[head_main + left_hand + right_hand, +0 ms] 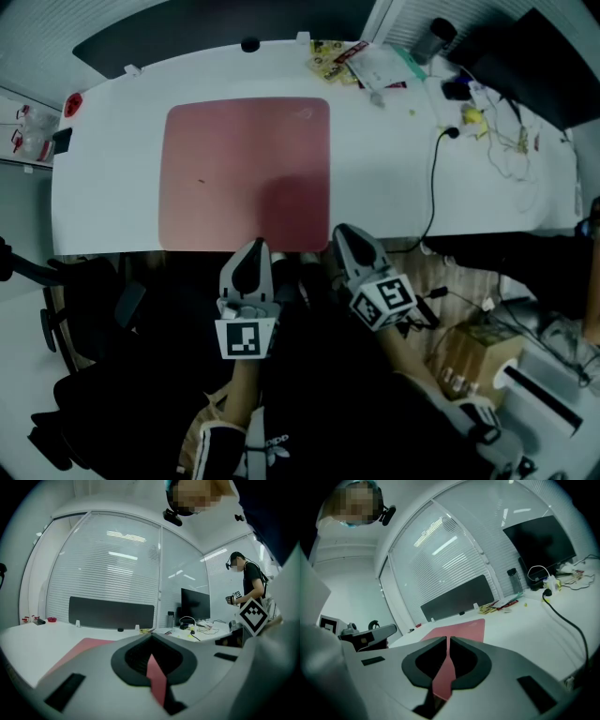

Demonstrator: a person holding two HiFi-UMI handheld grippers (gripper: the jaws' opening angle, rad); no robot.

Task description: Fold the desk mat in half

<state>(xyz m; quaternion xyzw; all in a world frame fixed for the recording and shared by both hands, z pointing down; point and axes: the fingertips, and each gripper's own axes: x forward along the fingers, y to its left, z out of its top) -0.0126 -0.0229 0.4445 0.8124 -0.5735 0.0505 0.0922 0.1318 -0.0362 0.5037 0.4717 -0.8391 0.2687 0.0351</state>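
The pink desk mat [244, 169] lies flat and unfolded on the white table [112, 159]. My left gripper [251, 246] is at the middle of the mat's near edge, and my right gripper [339, 232] is at its near right corner. In the left gripper view the jaws of the left gripper [151, 641] are closed with a strip of the pink mat [89, 645] pinched between them. The right gripper view shows the same: the right gripper [448, 641] is shut on a pink strip, and the rest of the mat [461, 629] stretches away flat.
A black cable [433, 187] runs over the table right of the mat. Packets and clutter [366, 64] sit at the back right, near a monitor [539, 541]. A cardboard box [473, 352] stands on the floor. Another person [251, 585] stands at the right.
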